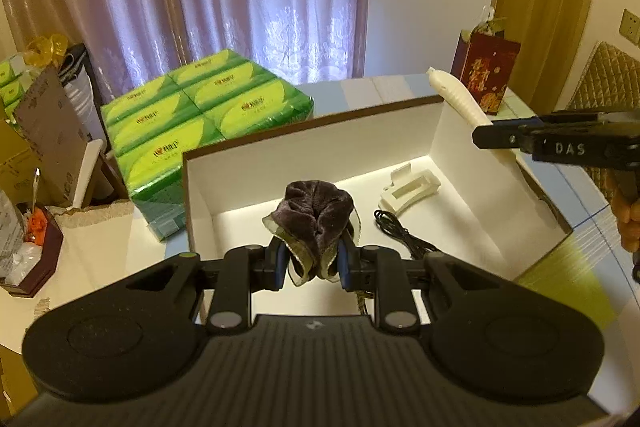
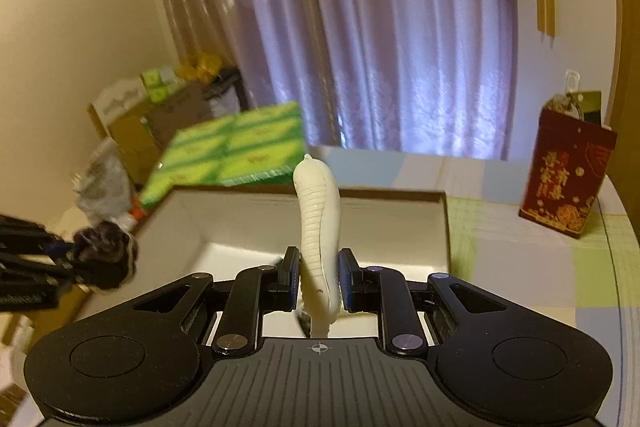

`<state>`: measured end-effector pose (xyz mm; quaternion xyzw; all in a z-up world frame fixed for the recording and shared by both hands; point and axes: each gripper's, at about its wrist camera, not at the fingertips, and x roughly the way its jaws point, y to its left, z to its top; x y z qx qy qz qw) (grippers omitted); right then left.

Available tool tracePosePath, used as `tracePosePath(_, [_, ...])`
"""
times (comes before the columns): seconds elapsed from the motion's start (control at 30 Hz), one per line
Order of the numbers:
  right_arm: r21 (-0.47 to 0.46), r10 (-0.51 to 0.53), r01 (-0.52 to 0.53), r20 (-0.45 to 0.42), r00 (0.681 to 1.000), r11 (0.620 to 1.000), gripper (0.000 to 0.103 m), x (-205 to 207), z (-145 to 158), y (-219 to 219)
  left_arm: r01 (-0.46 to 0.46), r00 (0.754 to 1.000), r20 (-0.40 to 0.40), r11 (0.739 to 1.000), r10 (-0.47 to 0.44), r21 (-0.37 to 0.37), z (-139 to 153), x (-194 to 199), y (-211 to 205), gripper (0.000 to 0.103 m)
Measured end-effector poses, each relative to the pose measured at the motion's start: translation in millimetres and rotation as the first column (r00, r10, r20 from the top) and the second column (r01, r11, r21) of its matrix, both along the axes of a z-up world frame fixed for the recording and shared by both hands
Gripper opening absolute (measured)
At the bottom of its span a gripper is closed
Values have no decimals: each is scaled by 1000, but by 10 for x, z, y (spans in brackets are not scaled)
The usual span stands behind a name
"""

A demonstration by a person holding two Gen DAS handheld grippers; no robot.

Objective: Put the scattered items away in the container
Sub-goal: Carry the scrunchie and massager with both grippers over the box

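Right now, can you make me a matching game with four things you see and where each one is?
Things:
1. scrunchie
2. white comb
3. black cable
4. red bag

Places:
A. lying on the box floor
B. held by the right gripper
C. standing on the table, outside the box
D. held by the left gripper

Pairs: 1-D, 2-B, 3-A, 4-C
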<state>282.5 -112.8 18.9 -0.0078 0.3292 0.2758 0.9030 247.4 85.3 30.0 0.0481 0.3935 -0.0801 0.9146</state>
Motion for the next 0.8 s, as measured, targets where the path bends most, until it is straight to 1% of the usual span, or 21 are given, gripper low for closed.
tracePosePath(0.13, [-81, 18, -20, -21, 1000, 996, 23, 55, -241, 84, -7, 999, -47, 1000, 7, -3, -183, 147, 11, 20])
tracePosePath(0.33, [-144, 55, -62, -54, 997, 988, 23, 100, -490, 152, -13, 994, -105, 1000, 14, 10, -419, 295, 13, 20])
tracePosePath(0.53, [-191, 83, -103, -108, 991, 976, 23, 132, -617, 196, -21, 986, -165, 999, 25, 25, -621, 379, 8, 20])
tracePosePath(0.8, [-219, 83, -112, -136, 987, 969, 23, 152, -695, 223, -23, 972, -232, 997, 38, 68, -801, 433, -26, 20])
